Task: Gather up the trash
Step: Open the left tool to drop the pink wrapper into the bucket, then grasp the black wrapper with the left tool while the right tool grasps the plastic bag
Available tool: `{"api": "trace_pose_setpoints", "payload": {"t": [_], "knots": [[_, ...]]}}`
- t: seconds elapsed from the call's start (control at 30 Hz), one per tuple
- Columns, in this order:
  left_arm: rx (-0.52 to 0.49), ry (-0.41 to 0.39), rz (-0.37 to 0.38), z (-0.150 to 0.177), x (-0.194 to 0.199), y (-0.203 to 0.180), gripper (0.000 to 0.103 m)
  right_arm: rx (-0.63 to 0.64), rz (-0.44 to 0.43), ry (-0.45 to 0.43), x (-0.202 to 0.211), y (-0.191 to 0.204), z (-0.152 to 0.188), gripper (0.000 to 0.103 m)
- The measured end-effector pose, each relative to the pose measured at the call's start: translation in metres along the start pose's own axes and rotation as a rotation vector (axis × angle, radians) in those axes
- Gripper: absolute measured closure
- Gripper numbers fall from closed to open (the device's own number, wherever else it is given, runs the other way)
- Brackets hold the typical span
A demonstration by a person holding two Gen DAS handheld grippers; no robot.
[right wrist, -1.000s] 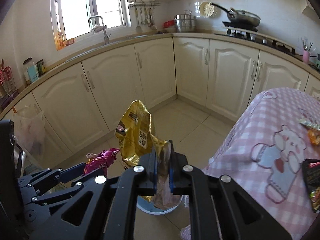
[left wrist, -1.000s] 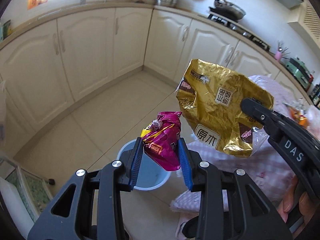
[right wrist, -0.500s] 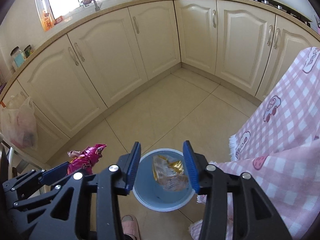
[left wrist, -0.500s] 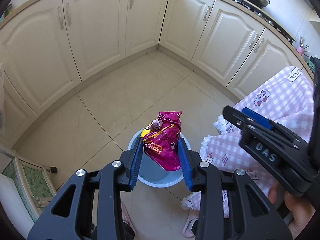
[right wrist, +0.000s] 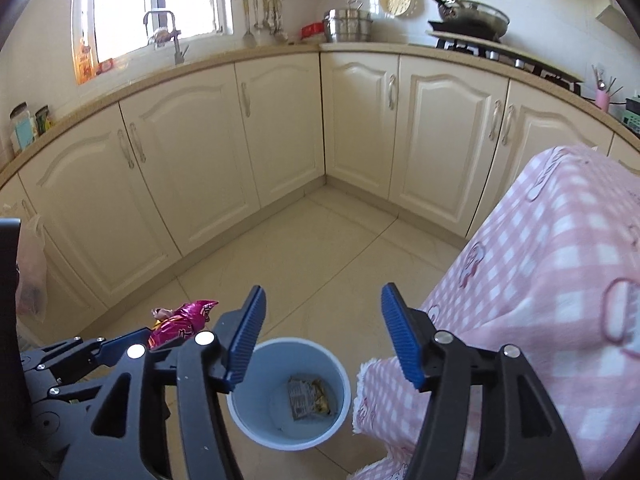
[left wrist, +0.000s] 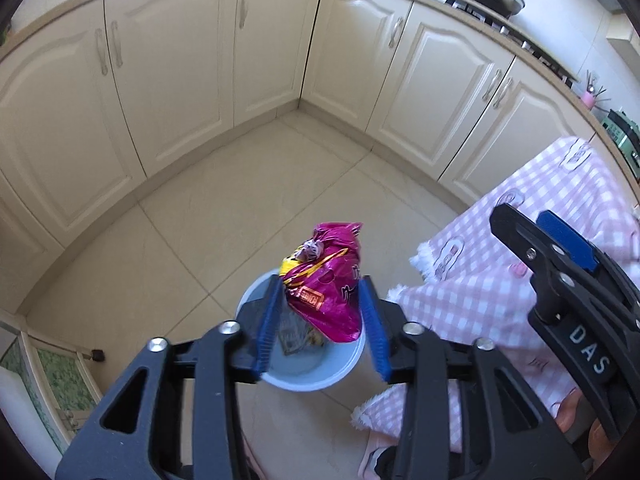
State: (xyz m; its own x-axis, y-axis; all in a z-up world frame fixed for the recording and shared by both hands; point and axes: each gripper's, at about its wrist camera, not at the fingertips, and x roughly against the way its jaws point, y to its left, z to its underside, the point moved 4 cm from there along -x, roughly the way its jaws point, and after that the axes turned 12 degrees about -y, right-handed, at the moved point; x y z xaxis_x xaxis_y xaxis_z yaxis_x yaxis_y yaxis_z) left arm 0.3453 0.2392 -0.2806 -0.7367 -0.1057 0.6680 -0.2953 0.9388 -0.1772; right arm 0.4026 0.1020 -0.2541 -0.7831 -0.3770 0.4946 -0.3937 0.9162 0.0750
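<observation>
A crumpled magenta snack wrapper sits between the blue pads of my left gripper, directly above a pale blue bin on the floor. The left jaws are opening: a gap shows at the left pad, and the wrapper only leans on the right one. My right gripper hangs over the same bin with its jaws opening wide and nothing between them. A gold wrapper lies on the bin's bottom. The right wrist view also shows the magenta wrapper, low on the left.
A table under a pink checked cloth stands close on the bin's right, its fringe hanging beside the rim. Cream cupboards wrap around the tiled floor. A plastic bag hangs at far left.
The right gripper let go of the gold bag, which now lies in the bin, and its jaws spread wide. Both grippers sank toward the bin. The left jaws widened slightly around the magenta wrapper.
</observation>
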Motion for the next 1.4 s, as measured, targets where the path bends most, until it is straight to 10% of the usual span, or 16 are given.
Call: {"api": "trace_pose_setpoints", "payload": {"t": [0.73, 1.4], "knots": [[-0.086, -0.275, 0.155, -0.034, 0.175, -0.099, 0.034, -0.085, 0.118, -0.273, 0.200, -0.080, -0.077, 0.039], [-0.409, -0.144, 0.369, 0.035, 0.179, -0.301, 0.028, -0.301, 0.430, -0.276, 0.310, -0.279, -0.015, 0.035]]}}
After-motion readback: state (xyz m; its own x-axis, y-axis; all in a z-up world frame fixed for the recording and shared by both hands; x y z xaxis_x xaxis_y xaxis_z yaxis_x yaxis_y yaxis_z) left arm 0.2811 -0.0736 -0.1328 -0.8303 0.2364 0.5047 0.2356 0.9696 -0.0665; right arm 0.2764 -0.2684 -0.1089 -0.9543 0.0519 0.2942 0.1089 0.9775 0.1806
